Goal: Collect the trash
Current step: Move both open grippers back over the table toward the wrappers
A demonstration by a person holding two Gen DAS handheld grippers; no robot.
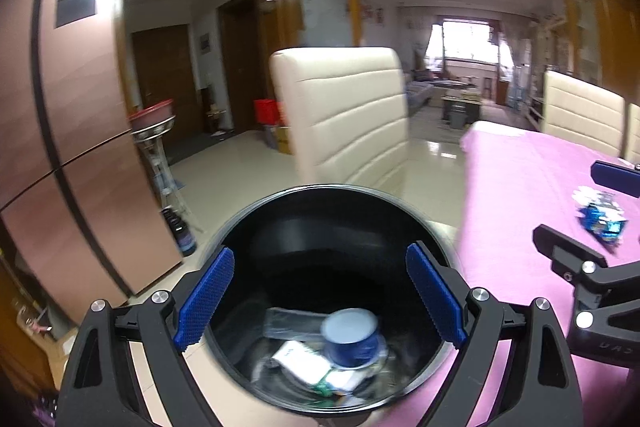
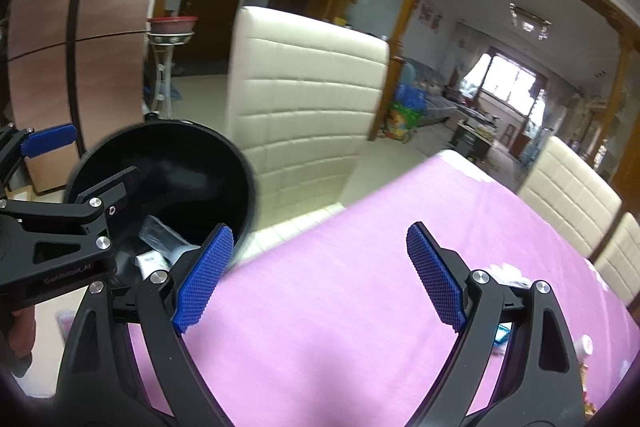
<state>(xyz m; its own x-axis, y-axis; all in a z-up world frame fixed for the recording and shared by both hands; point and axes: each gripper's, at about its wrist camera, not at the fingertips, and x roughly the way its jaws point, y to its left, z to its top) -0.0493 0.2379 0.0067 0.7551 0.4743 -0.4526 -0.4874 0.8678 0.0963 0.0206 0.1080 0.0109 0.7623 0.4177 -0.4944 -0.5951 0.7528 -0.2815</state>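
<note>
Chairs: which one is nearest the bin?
The cream chair directly behind the black bin, off the pink table's end. The other chairs stand along the table's far side.

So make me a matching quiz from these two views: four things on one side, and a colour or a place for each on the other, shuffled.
Things:
1. bin
2. cup
3. wrapper
4. chair

Descriptions:
A. cream, standing behind the bin
B. black, beside the table's edge
C. blue, lying on the pink tablecloth
D. blue with a pale top, inside the bin

Pairs: 1-B, 2-D, 3-C, 4-A
</note>
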